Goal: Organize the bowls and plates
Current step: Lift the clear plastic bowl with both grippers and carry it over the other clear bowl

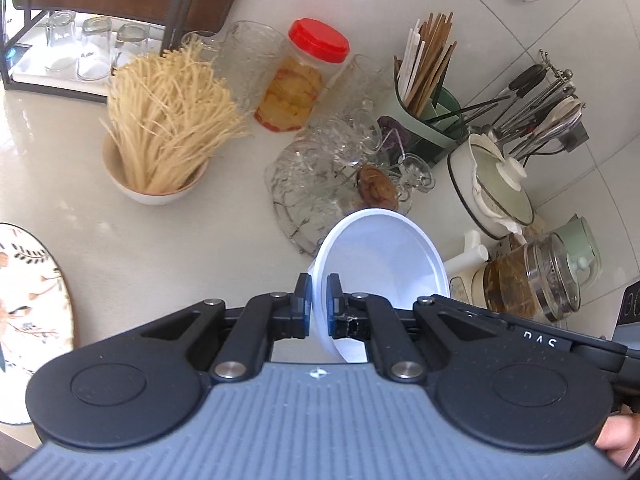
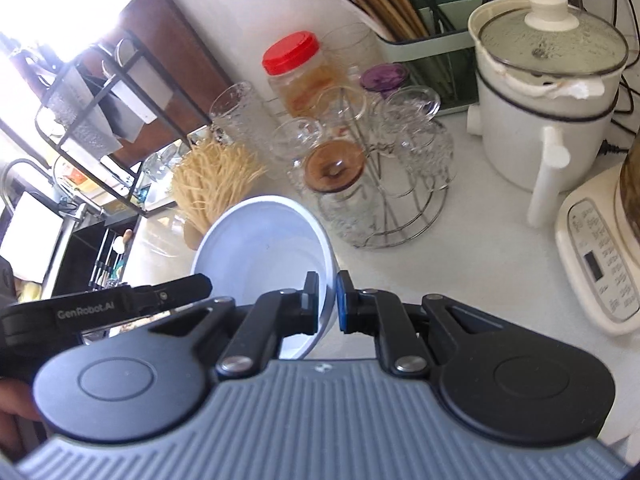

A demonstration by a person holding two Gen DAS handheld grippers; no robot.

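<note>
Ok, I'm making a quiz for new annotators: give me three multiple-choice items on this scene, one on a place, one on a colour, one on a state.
1. The noodles stand in: A a bowl, B the pot, C a glass.
2. The jar's lid is: A green, B red, C black.
3. The white bowl is: A lying on the counter, B stacked on a plate, C clamped at its rim by both grippers.

A: the noodles rise from a beige bowl.
B: the jar has a red lid.
C: the left gripper and right gripper pinch the white bowl.
</note>
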